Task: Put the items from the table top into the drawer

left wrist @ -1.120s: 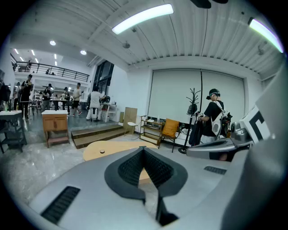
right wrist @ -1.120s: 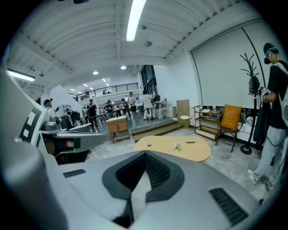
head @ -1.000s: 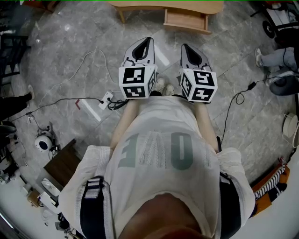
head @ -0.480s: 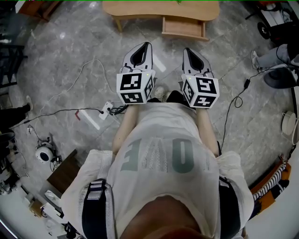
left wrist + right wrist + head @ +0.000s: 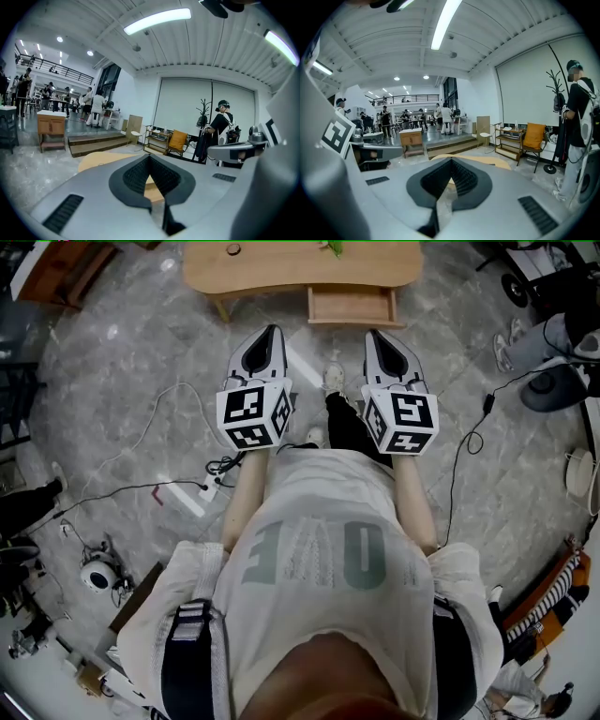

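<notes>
Grey marble floor [image 5: 131, 371], cables [image 5: 169, 390] trailing, and ahead sits the wooden counter [image 5: 272, 273], drawer [image 5: 352, 306] pulled open, a green item [image 5: 330, 247] on top. Left hand-held gripper [image 5: 270, 332] and right hand-held gripper [image 5: 374, 336] are both closed, empty, well short of it.

Your left tongs [image 5: 271, 331] and right tongs [image 5: 373, 335] are pale grey, with black ribbed pads [image 5: 136, 176]. Their cubes [image 5: 253, 415] carry black-and-white squares. The desk [image 5: 281, 273] and its drawer [image 5: 352, 306] are light wood, and the floor [image 5: 141, 362] is veined grey marble.
</notes>
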Demonstrator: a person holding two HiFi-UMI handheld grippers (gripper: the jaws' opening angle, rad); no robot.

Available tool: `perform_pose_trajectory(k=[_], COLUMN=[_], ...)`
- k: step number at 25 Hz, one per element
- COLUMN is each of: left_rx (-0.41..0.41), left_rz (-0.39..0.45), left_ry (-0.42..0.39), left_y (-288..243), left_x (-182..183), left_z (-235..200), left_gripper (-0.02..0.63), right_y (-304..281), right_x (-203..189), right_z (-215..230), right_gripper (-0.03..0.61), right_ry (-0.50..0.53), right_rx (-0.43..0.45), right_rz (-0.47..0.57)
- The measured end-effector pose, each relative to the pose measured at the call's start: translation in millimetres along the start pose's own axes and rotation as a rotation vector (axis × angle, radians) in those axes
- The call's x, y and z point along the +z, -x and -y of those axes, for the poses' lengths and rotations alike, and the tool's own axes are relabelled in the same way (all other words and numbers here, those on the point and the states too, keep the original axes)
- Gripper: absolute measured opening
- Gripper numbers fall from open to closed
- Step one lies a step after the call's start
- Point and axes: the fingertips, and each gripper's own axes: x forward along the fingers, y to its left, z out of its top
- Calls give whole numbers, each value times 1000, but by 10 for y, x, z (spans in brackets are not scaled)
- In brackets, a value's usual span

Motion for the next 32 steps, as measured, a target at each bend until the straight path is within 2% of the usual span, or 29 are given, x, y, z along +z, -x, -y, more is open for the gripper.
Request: perform_pose_trajectory(k=[8,17,25,32], left_rx=[40,64,115,90], left_rz=[24,77,92,115], left_ry=[-6,-40,-23,-28], left_y=[-965,-2230,-2753,-2998], left_x=[288,1016,1306,1504], left_z=[-247,-388,-628,-763], left_gripper=[7,6,6,7], right_y=[-936,-2144,-2790,-3057], right_x=[139,773,1136,1444], right_z=[559,1203,1248,1194], right_gripper=[5,5,5,5], right_ry=[11,44,99,108], right_rx=[33,93,177,145], right_rz=[-18,-7,11,83])
